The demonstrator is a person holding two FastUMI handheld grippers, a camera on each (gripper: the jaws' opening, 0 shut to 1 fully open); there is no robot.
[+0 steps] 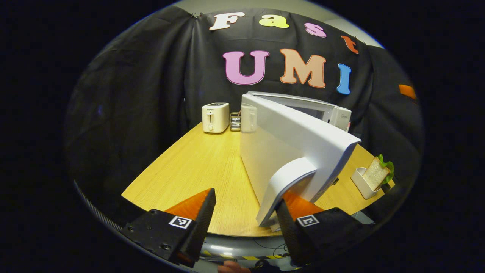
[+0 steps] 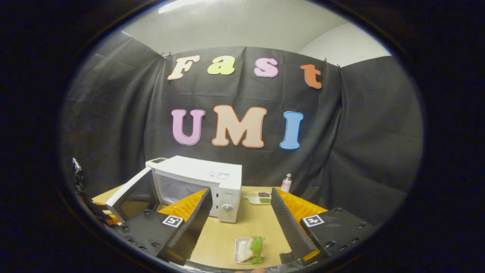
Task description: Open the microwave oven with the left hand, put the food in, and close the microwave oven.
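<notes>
Microwave door [image 1: 295, 151] swung out w/ its handle [image 1: 282, 189] between the left gripper [image 1: 245, 212] fingers, spread, not pinching — judged hooking it open. Right gripper [image 2: 240, 212] fingers spread, empty, hovering over sandwich [image 2: 252, 250] in white tray [image 2: 238, 252] on counter [image 2: 242, 227], in front of microwave [image 2: 201, 182], prob. for pickup next.

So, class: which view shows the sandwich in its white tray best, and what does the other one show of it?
The right gripper view: the sandwich lies between the open fingers, seen from above. The left gripper view shows it small and warped at the edge.
</notes>
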